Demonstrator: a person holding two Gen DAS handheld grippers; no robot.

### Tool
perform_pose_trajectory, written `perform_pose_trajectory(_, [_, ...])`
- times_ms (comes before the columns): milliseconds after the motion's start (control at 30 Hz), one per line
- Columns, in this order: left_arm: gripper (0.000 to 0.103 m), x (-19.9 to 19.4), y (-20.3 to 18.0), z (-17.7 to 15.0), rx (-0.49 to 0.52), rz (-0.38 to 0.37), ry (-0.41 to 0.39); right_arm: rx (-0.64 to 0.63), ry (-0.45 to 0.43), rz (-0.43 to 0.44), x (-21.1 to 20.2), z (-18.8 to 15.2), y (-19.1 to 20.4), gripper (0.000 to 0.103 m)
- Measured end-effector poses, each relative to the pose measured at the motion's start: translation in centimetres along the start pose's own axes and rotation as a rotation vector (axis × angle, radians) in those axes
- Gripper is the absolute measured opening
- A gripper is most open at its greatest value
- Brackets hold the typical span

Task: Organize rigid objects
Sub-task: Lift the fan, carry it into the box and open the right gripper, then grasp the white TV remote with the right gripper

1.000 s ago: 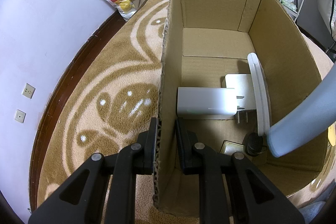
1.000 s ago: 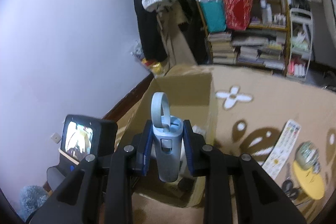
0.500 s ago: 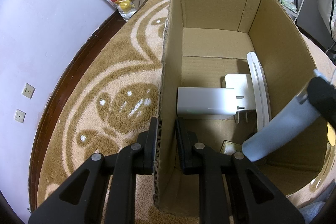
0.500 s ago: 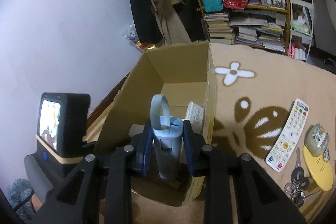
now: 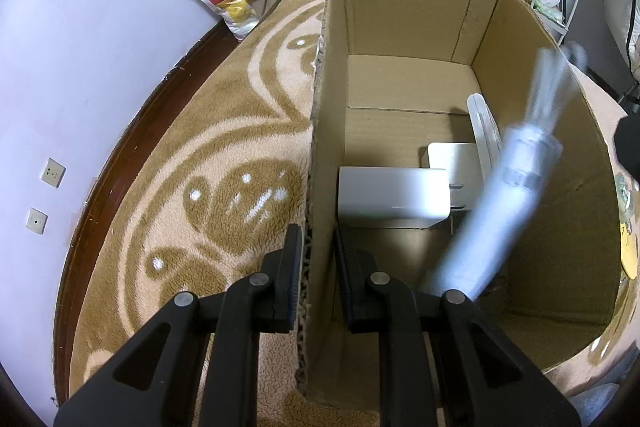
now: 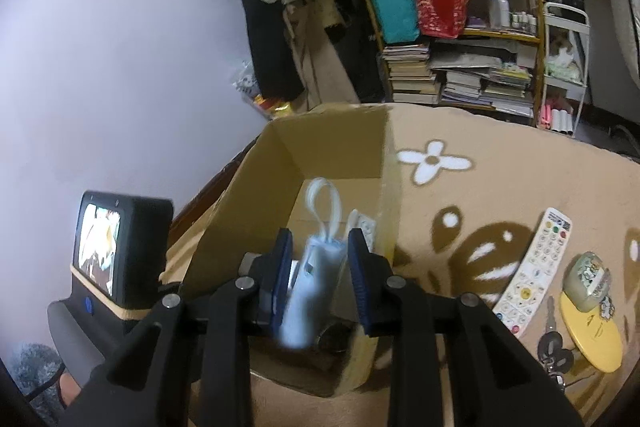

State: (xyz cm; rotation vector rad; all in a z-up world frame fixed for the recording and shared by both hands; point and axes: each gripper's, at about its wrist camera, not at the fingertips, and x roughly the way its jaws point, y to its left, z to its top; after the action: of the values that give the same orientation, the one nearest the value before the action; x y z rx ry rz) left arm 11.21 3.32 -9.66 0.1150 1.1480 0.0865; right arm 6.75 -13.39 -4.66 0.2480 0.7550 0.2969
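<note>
Steadying the cardboard box (image 5: 400,11) comes first: the left tongs (image 5: 316,259) are clamped on its near wall, which should stay pinned. The pale blue bottle (image 6: 316,283) appears blurred and tilted between the right tongs' (image 6: 320,275) parted pads, apparently released, over the box interior (white adapters (image 5: 392,195) lie below). Judging from this, letting it settle beside them, clear of the walls, suits best.

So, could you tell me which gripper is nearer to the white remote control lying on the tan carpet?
Right. The right gripper hangs over the open cardboard box, which stands beside the remote. The left gripper pinches the box's opposite wall, farther away.
</note>
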Motion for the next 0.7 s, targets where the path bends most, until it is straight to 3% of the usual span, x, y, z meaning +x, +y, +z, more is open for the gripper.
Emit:
perform_pose_trajectory(167, [0.017, -0.1, 0.1, -0.1, -0.001, 0.004, -0.002, 0.030, -0.008, -0.016, -0.3, 0.7, -1.2, 0.032])
perform_pose_trajectory(400, [0.017, 0.0, -0.1, -0.1, 0.001, 0.005, -0.004, 0.032, -0.015, -0.124, -0.5, 1.2, -3.0, 0.062])
perform_pose_trajectory(567, [0.017, 0.0, -0.2, -0.1, 0.002, 0.006, -0.005, 0.020, 0.025, -0.239, 0.6, 0.8, -4.9, 0.080])
perform_pose_trajectory(700, [0.017, 0.0, -0.1, -0.1, 0.002, 0.005, -0.005, 0.050, 0.052, -0.275, 1.2, 0.5, -6.5, 0.098])
